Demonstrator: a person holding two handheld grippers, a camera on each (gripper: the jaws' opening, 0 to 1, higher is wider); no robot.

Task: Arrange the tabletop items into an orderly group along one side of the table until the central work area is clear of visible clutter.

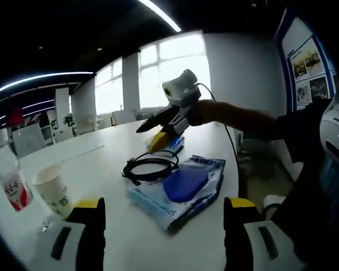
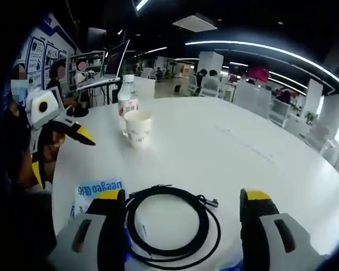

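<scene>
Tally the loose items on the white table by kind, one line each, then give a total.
Plastic bottle: 1
Paper cup: 1
Coiled black cable: 1
Blue packet: 1
Yellow and blue item, under the right gripper: 1, kind unclear
Total: 5
</scene>
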